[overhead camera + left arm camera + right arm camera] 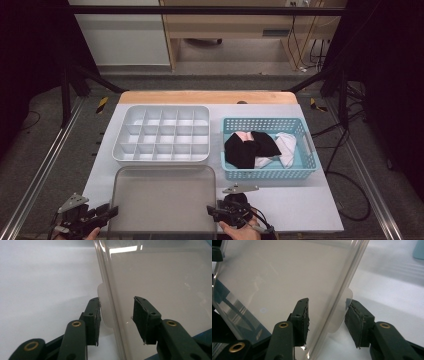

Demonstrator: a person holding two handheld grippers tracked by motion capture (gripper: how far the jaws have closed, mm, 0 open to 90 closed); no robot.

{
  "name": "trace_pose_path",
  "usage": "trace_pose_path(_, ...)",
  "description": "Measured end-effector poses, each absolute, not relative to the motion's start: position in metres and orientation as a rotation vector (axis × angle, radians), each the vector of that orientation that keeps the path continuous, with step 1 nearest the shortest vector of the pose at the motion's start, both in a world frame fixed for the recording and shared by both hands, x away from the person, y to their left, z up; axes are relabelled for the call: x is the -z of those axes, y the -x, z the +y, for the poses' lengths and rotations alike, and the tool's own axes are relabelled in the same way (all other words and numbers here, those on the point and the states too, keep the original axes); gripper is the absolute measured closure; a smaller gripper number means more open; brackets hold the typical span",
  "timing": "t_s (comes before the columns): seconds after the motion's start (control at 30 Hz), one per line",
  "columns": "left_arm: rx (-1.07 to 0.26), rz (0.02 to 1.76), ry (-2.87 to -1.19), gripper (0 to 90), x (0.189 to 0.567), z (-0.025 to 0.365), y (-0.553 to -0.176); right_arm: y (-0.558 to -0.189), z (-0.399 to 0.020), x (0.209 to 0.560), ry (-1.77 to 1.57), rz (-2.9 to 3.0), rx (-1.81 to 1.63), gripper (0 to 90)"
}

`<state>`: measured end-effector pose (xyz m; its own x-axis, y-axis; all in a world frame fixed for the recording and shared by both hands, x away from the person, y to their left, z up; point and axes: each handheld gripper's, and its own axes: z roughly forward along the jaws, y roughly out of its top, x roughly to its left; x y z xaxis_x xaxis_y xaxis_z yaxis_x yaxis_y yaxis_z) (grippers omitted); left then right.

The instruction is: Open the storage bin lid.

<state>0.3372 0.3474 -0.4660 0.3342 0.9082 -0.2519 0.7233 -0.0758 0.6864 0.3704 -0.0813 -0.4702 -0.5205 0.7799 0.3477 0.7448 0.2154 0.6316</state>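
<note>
A clear, frosted plastic lid (162, 200) lies flat at the table's front edge. My left gripper (107, 212) sits at its left side and my right gripper (212, 211) at its right side. In the left gripper view the left gripper (116, 300) is open, its jaws straddling the lid's rim (110, 302) and a small rounded tab (103, 305) without clamping them. In the right gripper view the right gripper (327, 300) is open too, with the lid's edge (337, 300) and its tab (342, 312) in the gap between the pads.
Behind the lid stands a white tray (165, 107) divided into several compartments. To its right a light blue basket (270, 173) holds black cloth (247, 147) and white cloth (287, 145). White tabletop (300, 205) lies right of my right gripper.
</note>
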Motion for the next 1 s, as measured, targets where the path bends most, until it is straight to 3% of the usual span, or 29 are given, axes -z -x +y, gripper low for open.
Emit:
trace_pose_path(0.53, -0.301, 1.453, -1.87, 49.0, 0.4704, 0.3424, -0.3411, -0.3708, -0.0776, 0.4744, -1.479, 2.408, -1.172, 48.7)
trace_pose_path(1.0, -0.452, 1.426, -1.859, 38.1, 0.4688, 0.3443, -0.343, -0.3721, -0.084, 0.4717, -1.401, 2.316, -1.217, 41.8)
